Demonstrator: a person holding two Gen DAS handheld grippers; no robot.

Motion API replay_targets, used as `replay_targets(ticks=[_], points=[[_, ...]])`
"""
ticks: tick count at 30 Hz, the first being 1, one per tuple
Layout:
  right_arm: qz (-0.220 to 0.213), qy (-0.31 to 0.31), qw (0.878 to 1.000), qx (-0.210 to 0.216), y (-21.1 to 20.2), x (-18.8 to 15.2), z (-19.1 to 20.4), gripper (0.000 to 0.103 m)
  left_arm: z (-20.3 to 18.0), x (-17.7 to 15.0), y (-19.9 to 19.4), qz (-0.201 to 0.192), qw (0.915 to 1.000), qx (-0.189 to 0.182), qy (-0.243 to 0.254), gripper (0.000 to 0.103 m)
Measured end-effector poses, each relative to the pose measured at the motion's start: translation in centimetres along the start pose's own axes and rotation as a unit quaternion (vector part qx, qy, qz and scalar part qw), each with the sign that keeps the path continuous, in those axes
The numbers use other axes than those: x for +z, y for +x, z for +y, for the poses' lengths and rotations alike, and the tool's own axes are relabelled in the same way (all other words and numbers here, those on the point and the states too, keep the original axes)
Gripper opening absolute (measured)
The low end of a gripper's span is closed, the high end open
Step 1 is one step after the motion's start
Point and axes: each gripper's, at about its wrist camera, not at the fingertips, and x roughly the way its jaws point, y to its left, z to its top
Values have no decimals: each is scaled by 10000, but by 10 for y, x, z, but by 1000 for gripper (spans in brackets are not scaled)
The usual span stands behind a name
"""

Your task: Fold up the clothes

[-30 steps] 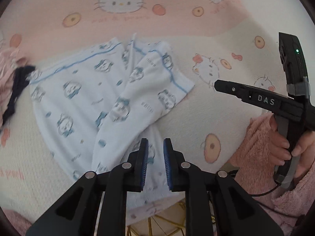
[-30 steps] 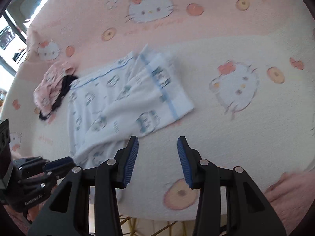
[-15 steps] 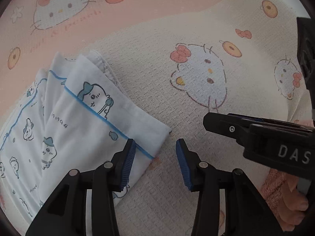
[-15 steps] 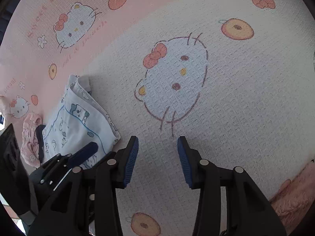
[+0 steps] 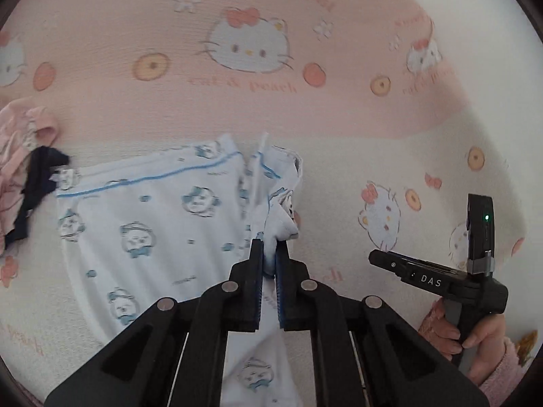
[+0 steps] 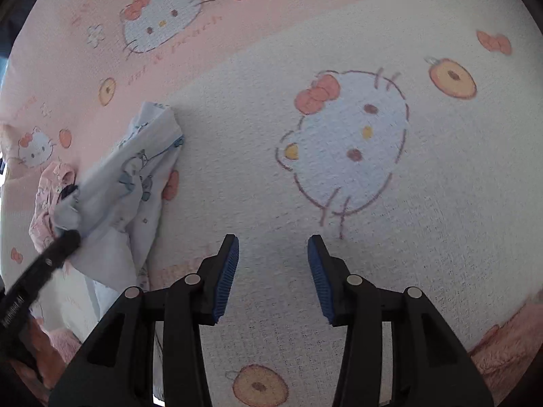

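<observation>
A white garment (image 5: 152, 224) with blue cartoon prints and blue piping lies spread on the blanket. My left gripper (image 5: 268, 247) is shut on a bunched corner of its right flap, lifted above the rest of the cloth. In the right wrist view the same garment (image 6: 135, 183) hangs raised at the left, pinched by the left gripper (image 6: 73, 234). My right gripper (image 6: 273, 254) stands open over bare blanket to the right of the garment, with nothing between its fingers. It also shows in the left wrist view as the right gripper (image 5: 376, 257), held by a hand (image 5: 475, 335).
A pink and cream cat-print blanket (image 5: 339, 169) covers the surface. A crumpled pink garment (image 5: 17, 156) and a dark cloth (image 5: 37, 176) lie just left of the white garment. The blanket's near edge runs along the bottom of both views.
The left gripper swung right to the garment's right corner with jaws wide, closed on it, and carried it back left and up. The right gripper sank toward the blanket beside the garment.
</observation>
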Motion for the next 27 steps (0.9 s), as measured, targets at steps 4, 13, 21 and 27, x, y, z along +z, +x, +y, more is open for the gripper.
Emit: replay_targets(ticks=[4, 13, 21, 27], points=[[-165, -795, 9967, 62, 0, 20, 53, 44, 71, 9, -18, -63, 9987, 380, -345, 7], [-219, -2082, 9777, -156, 45, 72, 165, 44, 142, 9, 15, 390, 9967, 505, -504, 7], [-21, -3221, 9436, -761, 107, 75, 224, 44, 166, 23, 34, 563, 9965, 378, -480, 7], [-161, -2808, 9552, -925, 112, 76, 203, 35, 177, 64, 40, 710, 9962, 468, -201, 6]])
